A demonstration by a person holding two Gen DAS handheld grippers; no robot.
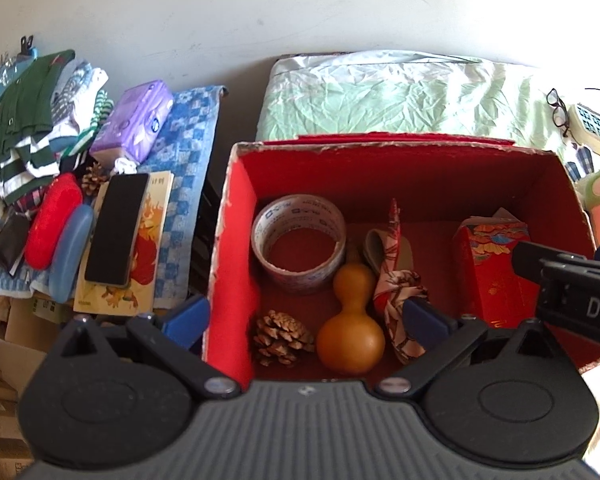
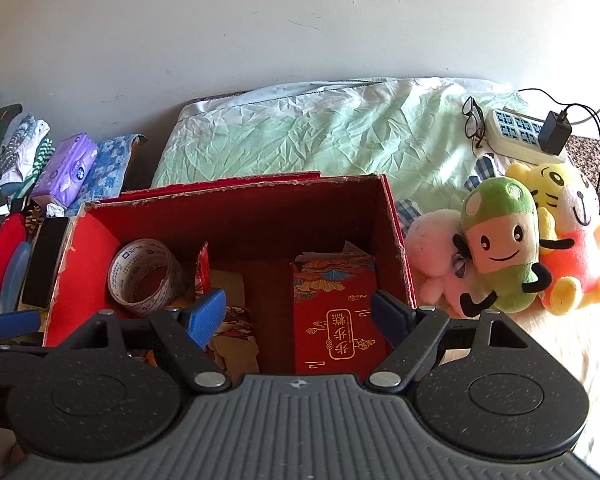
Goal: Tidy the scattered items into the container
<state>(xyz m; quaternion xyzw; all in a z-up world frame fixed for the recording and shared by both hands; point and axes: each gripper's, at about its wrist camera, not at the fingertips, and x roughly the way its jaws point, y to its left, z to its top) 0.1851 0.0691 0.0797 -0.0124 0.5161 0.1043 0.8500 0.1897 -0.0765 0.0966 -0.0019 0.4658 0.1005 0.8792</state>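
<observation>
The red cardboard box stands open on the bed. Inside lie a tape roll, a tan gourd, a pine cone, a patterned cloth and a red gift packet. My left gripper is open above the box's left wall, with one blue finger outside the wall and one inside. My right gripper is open over the box, above the red packet, and holds nothing. The tape roll sits at its left.
Left of the box lie a second pine cone, a black block on a book, a red case, a blue case, a purple tissue pack and folded clothes. Plush toys, glasses and a power strip are at the right.
</observation>
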